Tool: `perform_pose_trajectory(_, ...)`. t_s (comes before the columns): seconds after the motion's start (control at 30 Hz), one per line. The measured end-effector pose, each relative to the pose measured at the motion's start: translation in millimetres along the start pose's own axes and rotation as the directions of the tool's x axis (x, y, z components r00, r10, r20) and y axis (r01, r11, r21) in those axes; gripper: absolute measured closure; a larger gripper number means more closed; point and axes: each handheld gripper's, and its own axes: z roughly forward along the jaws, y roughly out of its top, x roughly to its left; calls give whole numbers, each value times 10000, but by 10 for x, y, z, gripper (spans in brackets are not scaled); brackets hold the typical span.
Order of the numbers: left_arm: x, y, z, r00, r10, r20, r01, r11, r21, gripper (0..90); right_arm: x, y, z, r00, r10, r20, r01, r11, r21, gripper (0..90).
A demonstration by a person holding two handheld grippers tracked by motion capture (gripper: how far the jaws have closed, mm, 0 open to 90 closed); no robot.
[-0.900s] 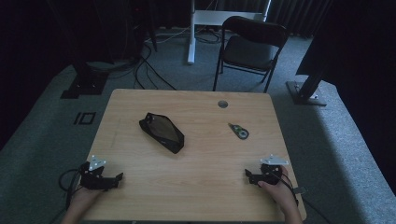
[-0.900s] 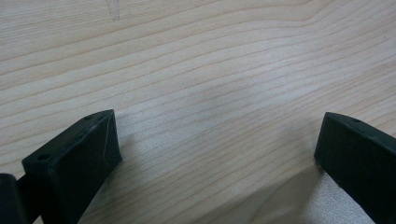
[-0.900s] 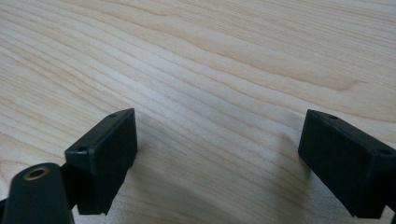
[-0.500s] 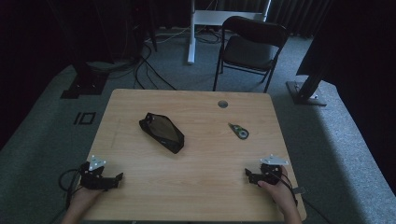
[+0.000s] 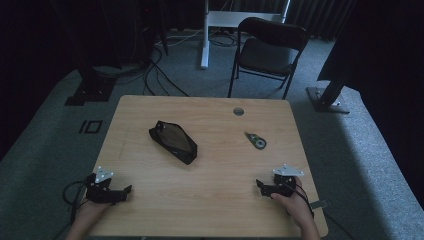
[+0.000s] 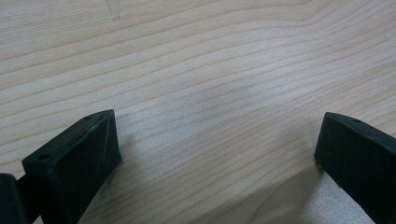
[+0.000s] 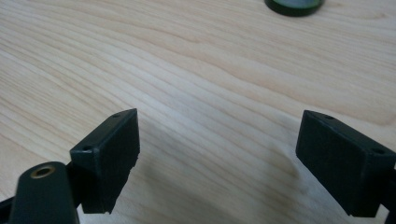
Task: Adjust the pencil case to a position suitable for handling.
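A black zip pouch lies slantwise on the wooden table, left of the middle. A small green and grey tape dispenser rests right of centre; its dark green edge peeks in at the top of the right gripper view. My left gripper rests low at the front left corner, jaws wide apart over bare wood. At the front right sits my right gripper, also open, with nothing between its jaws.
A round cable hole sits near the table's far edge. Behind the table stands a dark folding chair, with a white desk leg, stand bases and cables on the grey carpet.
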Motion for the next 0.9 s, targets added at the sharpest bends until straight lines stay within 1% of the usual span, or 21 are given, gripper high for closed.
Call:
perform_pose_trajectory(0.03, 0, 0, 0, 10000, -2, 0, 2, 10000, -1, 1, 18, 16, 14, 9999, -123, 18, 123, 9999, 30, 132)
perform_pose_trajectory(0.1, -1, 0, 0, 10000, -5, -1, 5, 10000, -3, 1, 30, 25, 18, 9999, -106, 13, 106, 9999, 13, 132)
perform_pose_trajectory(0.13, 0, 0, 0, 10000, -2, -1, 2, 10000, -2, 1, 56, 45, 26, 9998, -189, -99, 188, 9998, -47, 132)
perform_pose_trajectory(0.2, -1, 0, 0, 10000, -4, 0, 4, 10000, -2, 1, 69, 56, 30, 9997, -197, -133, 196, 9998, -68, 132)
perform_pose_trajectory(0.27, -1, 0, 0, 10000, -4, 0, 4, 10000, -2, 1, 112, 94, 43, 9994, -244, -233, 241, 9997, -107, 132)
perform_pose_trajectory(0.47, 0, 0, 0, 10000, -3, -2, 3, 10000, 0, 1, 166, 150, 90, 9990, -339, -286, 336, 9994, -103, 132)
perform_pose_trajectory(0.53, 0, 0, 0, 10000, -1, 0, 1, 10000, 0, 1, 206, 181, 118, 9981, -532, -311, 531, 9986, -45, 132)
perform_pose_trajectory(0.63, 0, 0, 0, 10000, 1, 0, -1, 10000, 1, 1, 278, 231, 171, 9966, -647, -511, 644, 9979, -76, 132)
perform_pose_trajectory(0.67, 0, 0, 0, 10000, 1, -1, -1, 10000, 1, 1, 323, 262, 209, 9956, -665, -654, 658, 9977, -129, 132)
perform_pose_trajectory(0.7, 0, 0, 0, 10000, 2, 1, -2, 10000, 3, 1, 323, 262, 209, 9956, -665, -654, 658, 9977, -129, 132)
perform_pose_trajectory(0.8, 0, 0, 0, 10000, -3, 1, 3, 10000, 1, 1, 388, 307, 262, 9942, -713, -808, 703, 9974, -163, 133)
perform_pose_trajectory(0.83, 0, 0, 0, 10000, -2, -1, 2, 10000, 0, 1, 420, 328, 285, 9936, -891, -692, 883, 9960, -143, 133)
perform_pose_trajectory(0.87, 0, 0, 0, 10000, -1, -1, 1, 10000, 0, 1, 441, 341, 298, 9935, -951, -631, 946, 9955, -109, 133)
perform_pose_trajectory(0.9, 0, 0, 0, 10000, -2, 1, 2, 10000, -1, 1, 463, 360, 316, 9925, -1009, -684, 1003, 9949, -122, 133)
